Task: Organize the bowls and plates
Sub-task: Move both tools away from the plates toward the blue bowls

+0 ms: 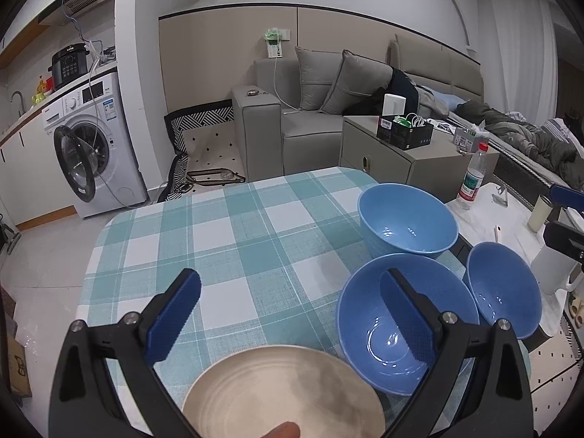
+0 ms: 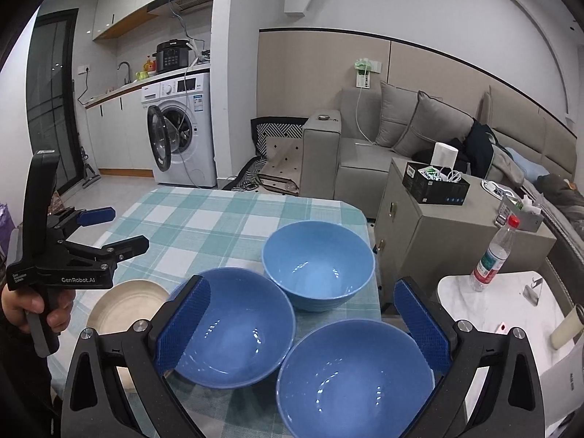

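**Three bowls and one plate waited, both grippers open above them**

Three blue bowls stood close together near the right edge of the checked tablecloth [image 2: 204, 219]. The far bowl [image 2: 318, 263] stood upright by the table's corner, the middle bowl [image 2: 233, 328] was just beside it, and the near bowl [image 2: 356, 376] touched or almost touched the middle one. A cream plate [image 2: 124, 304] lay flat on the cloth, to the left of the middle bowl and apart from it. Nothing was stacked yet, so I judged the sorting had not started.

The right gripper [image 2: 303, 325] hovered with its blue pads spread wide, empty, the jaws standing on either side of the near and middle bowls. This wide stance probably prepared a pinch on a bowl rim, because such bowls are too broad to grasp across.

The left gripper [image 1: 292, 306] was also released and held nothing; it hung over the plate [image 1: 284, 394], with one finger before the middle bowl [image 1: 398, 328]. In the right wrist view a hand [image 2: 33, 306] held its handle above the plate
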The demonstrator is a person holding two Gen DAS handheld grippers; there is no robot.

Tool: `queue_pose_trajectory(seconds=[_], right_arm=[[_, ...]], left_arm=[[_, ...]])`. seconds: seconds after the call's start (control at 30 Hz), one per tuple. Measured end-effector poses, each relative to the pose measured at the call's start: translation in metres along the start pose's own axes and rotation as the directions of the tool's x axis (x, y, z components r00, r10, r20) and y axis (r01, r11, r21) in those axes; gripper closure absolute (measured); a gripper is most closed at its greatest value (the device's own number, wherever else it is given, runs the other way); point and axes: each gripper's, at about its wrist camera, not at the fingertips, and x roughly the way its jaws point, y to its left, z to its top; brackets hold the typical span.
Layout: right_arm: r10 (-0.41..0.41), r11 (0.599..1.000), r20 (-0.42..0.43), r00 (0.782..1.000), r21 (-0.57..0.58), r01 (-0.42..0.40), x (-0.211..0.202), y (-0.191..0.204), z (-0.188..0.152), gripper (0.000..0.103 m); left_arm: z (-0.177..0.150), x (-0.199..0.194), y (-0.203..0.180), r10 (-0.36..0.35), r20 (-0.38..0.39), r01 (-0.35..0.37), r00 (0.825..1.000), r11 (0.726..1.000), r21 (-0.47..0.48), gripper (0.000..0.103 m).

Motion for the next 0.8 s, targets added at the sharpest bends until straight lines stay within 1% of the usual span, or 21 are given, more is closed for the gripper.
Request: queue_pose_trajectory(seconds=[0.2,0.6,0.73,0.8], right_arm=[[0.002,1.000,-0.029,1.000,0.028,-0.002,0.017,-0.014,0.006,0.001],[0.003,0.997,-0.073,0.997,0.078,0.003,0.047,-0.037,0.013,0.001],[0.035,0.993,-0.092,0.995,0.114,-0.024,0.060,-0.045,0.015,0.001],[0.025,0.994,-0.099,0.995,0.111,-0.014,0.066,-0.048,0.016,0.001]], left_arm=[[0.012,0.010,-0.007,-0.004,-0.009,0.004,1.000,1.000,0.010,0.004],[0.031,0.039,-0.021,-0.035,-0.030,0.036,0.999,0.999,0.015,0.004],[0.033,0.051,-0.024,-0.032,-0.046,0.033,0.998,0.999,0.015,0.004],[0.035,0.058,-0.026,-0.036,-0.058,0.037,0.998,0.999,0.017,0.004]])
